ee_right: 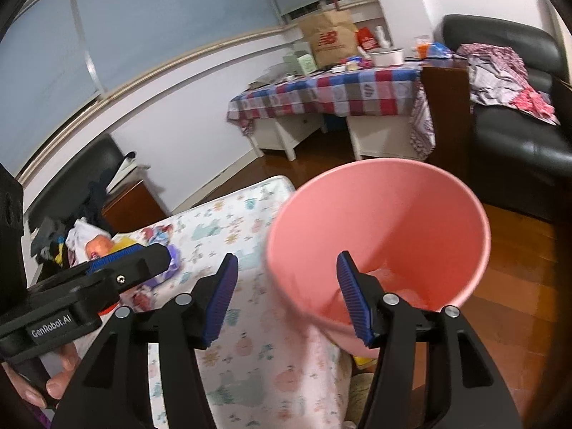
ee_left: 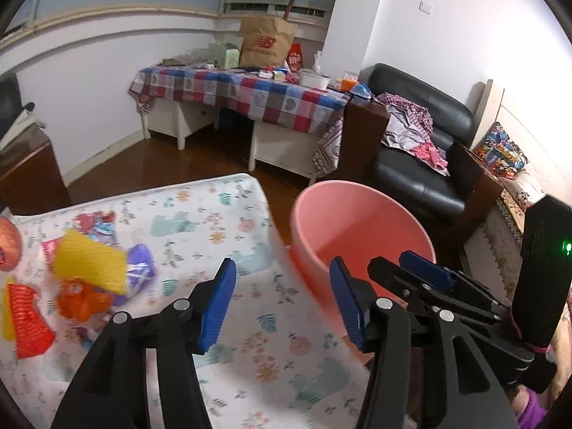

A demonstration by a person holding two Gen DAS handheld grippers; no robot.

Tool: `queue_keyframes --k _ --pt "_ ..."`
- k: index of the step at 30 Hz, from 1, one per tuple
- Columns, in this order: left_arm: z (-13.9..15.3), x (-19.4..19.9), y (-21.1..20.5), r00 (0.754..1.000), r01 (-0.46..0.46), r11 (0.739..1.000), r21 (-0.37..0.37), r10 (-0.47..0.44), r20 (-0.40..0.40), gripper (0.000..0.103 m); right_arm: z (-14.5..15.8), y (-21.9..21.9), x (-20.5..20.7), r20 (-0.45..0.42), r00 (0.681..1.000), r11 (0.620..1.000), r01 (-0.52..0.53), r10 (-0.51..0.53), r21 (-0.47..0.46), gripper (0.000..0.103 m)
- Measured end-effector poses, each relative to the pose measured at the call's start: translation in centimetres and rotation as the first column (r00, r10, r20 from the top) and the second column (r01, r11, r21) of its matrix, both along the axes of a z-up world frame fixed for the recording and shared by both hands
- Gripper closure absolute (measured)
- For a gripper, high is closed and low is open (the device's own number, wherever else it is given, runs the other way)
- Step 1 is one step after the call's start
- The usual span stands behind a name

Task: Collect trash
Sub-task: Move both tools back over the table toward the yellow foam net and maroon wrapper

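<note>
My left gripper (ee_left: 282,304) hangs wide apart with nothing between its blue pads, above the patterned table cover (ee_left: 214,214). The trash pile (ee_left: 89,279) lies at nine o'clock of it, the pink bin (ee_left: 357,221) at one o'clock. My right gripper (ee_right: 286,300) gapes wide too, its right finger inside the bin's mouth.

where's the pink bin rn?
The pink bin stands on the wooden floor just off the right edge of the floral-cloth table, ahead of both open grippers, black sofa behind it.
</note>
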State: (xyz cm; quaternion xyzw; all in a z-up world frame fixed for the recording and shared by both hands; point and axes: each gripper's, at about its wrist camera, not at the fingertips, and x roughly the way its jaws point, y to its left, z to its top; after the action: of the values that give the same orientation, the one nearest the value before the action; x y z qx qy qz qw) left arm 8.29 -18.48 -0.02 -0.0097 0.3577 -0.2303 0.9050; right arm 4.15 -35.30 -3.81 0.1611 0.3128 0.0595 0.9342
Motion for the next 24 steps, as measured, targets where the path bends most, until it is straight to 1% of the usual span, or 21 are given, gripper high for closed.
queue_keyframes --k 7,11,14,17,19,24 --pt "0.1 -1.5 4.4 0.997 -0.069 0.998 0.009 0.069 0.018 0.048 0.3 4.4 0.0 -0.012 0.995 0.994 -0.101 0.1 -0.037 0.045" --pt "-0.3 -2.2 7.8 0.991 -0.131 0.991 0.012 0.131 0.025 0.048 0.2 6.4 0.0 -0.027 0.99 0.988 -0.142 0.141 -0.053 0.045" --pt "-0.8 -2.6 10.8 0.981 -0.192 0.981 0.013 0.192 0.022 0.048 0.0 7.7 0.0 -0.043 0.986 0.984 -0.166 0.164 -0.058 0.045" --pt "-1.5 -2.7 14.1 0.964 -0.265 0.964 0.005 0.265 0.006 0.048 -0.1 8.4 0.2 -0.053 0.982 0.982 -0.182 0.179 -0.059 0.045" --pt "-1.9 -2.7 16.6 0.946 -0.323 0.946 0.002 0.323 -0.006 0.048 -0.2 9.0 0.3 -0.059 0.98 0.98 -0.193 0.19 -0.055 0.045" --pt "-3.2 -2.8 21.6 0.9 -0.435 0.9 0.005 0.435 -0.033 0.048 -0.6 10.5 0.5 -0.073 0.971 0.972 -0.229 0.226 -0.048 0.045"
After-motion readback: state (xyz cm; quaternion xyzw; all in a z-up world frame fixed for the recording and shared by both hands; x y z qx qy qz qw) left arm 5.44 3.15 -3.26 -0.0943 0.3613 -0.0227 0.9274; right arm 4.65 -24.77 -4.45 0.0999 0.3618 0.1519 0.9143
